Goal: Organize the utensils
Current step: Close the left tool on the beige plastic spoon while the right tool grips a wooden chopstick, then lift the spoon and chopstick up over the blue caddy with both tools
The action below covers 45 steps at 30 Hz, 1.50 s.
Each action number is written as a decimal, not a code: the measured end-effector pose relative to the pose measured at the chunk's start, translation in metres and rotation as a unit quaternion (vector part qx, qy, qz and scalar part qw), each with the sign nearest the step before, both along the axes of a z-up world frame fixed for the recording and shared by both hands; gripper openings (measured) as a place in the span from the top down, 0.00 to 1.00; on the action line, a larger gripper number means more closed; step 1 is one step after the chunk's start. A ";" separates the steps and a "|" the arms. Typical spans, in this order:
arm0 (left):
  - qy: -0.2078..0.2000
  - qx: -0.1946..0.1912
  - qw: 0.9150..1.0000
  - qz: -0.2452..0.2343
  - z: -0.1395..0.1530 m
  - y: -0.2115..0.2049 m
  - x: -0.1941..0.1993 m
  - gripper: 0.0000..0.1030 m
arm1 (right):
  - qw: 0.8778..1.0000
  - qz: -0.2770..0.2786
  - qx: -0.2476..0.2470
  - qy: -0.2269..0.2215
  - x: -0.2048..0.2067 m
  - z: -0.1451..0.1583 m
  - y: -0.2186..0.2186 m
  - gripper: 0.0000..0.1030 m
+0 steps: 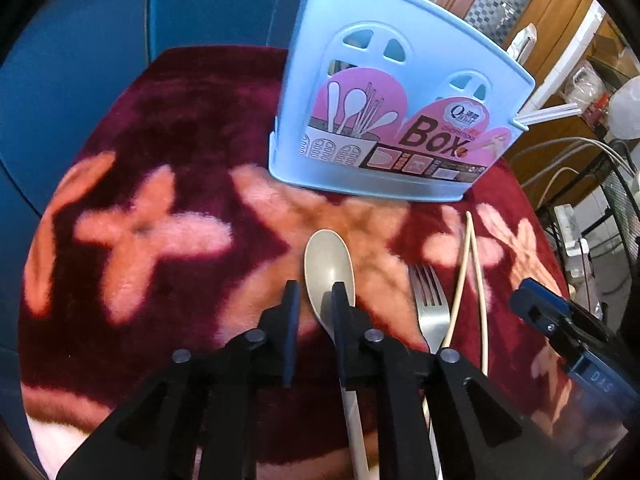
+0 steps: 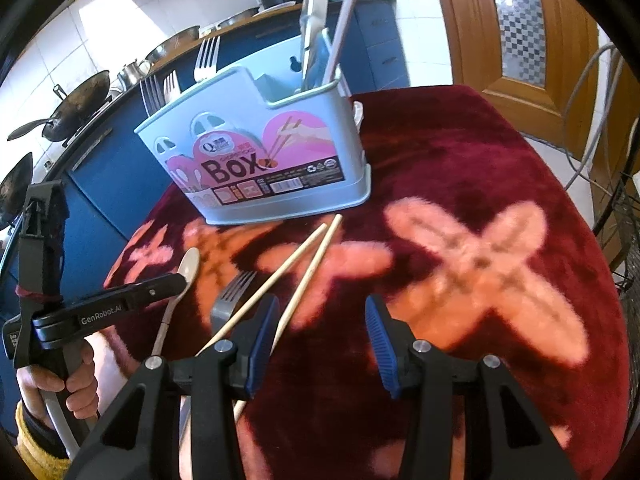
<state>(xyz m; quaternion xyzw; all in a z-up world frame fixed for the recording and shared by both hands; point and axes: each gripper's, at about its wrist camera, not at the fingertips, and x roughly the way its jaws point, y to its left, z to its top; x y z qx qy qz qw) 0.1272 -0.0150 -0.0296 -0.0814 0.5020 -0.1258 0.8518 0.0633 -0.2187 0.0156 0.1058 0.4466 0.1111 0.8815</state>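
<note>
A light-blue utensil box (image 1: 392,120) (image 2: 256,160) stands upright on the dark red flowered cloth (image 1: 160,160), with forks (image 2: 206,60) and other handles sticking out of it. In front of it lie a beige spoon (image 1: 328,264) (image 2: 190,264), a metal fork (image 1: 430,300) (image 2: 234,292) and two chopsticks (image 1: 466,280) (image 2: 312,256). My left gripper (image 1: 316,300) (image 2: 176,280) hovers low over the spoon, jaws a little apart, its right finger across the spoon's neck. My right gripper (image 2: 320,308) (image 1: 536,308) is open over the cloth, just right of the chopsticks, with nothing between its fingers.
A blue kitchen counter with woks (image 2: 76,108) runs behind the table on the left. A wooden door (image 2: 516,32) is at the back right. Cables and a wire basket (image 2: 624,240) stand off the table's right edge. A hand (image 2: 76,392) holds the left gripper's grip.
</note>
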 end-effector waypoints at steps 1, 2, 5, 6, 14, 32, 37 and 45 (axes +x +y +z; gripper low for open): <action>0.002 0.003 1.000 -0.004 0.000 0.000 0.001 0.84 | 1.000 0.003 0.000 0.005 0.003 -0.001 0.002 0.53; 0.003 0.010 1.000 -0.012 -0.001 -0.003 0.003 0.83 | 1.000 0.006 -0.002 0.012 0.006 -0.002 0.003 0.53; 0.002 0.025 0.999 -0.024 -0.002 -0.010 0.006 0.81 | 0.999 0.015 -0.007 0.030 0.015 -0.008 0.009 0.54; 0.003 0.026 0.999 -0.026 -0.001 -0.012 0.007 0.80 | 0.999 0.017 -0.009 0.038 0.019 -0.010 0.011 0.54; 0.017 -0.004 0.999 -0.045 -0.003 -0.015 0.016 0.79 | 0.996 0.032 -0.022 0.081 0.046 -0.020 0.018 0.66; -0.022 -0.057 0.997 -0.041 0.013 -0.009 0.004 0.94 | 0.998 0.033 0.027 0.049 0.033 -0.001 0.000 0.94; -0.068 -0.064 0.995 -0.035 0.040 -0.004 -0.005 0.94 | 0.999 0.032 0.030 -0.007 0.018 0.028 -0.002 0.94; -0.148 -0.069 0.986 -0.024 0.089 0.002 -0.009 0.94 | 0.993 0.014 0.009 -0.113 0.007 0.073 0.001 0.94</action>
